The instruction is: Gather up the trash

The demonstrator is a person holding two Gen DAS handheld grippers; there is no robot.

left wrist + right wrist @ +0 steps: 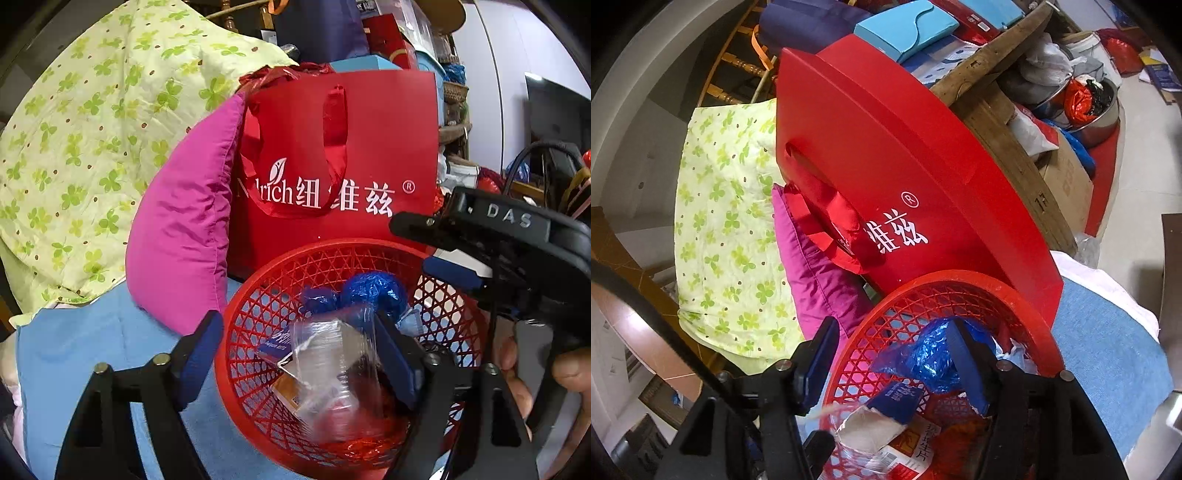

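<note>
A red mesh basket (258, 306) stands on a blue cloth and holds trash: a crumpled blue foil wrapper (373, 290), a clear plastic bag (332, 369) and packets. My left gripper (301, 363) is open, its jaws straddling the basket's near rim, with the clear bag between them, blurred. My right gripper (894, 363) is open over the basket (945, 284), above the blue foil (923, 358), a blue packet (897, 400) and a white torn wrapper (866, 430). The right gripper also shows in the left wrist view (443, 251).
A red paper bag (369, 147) with white lettering stands right behind the basket, a magenta cushion (184, 240) to its left, and a green clover quilt (92, 129) beyond. Cluttered boxes, bowls and bags (1082, 96) lie on the right.
</note>
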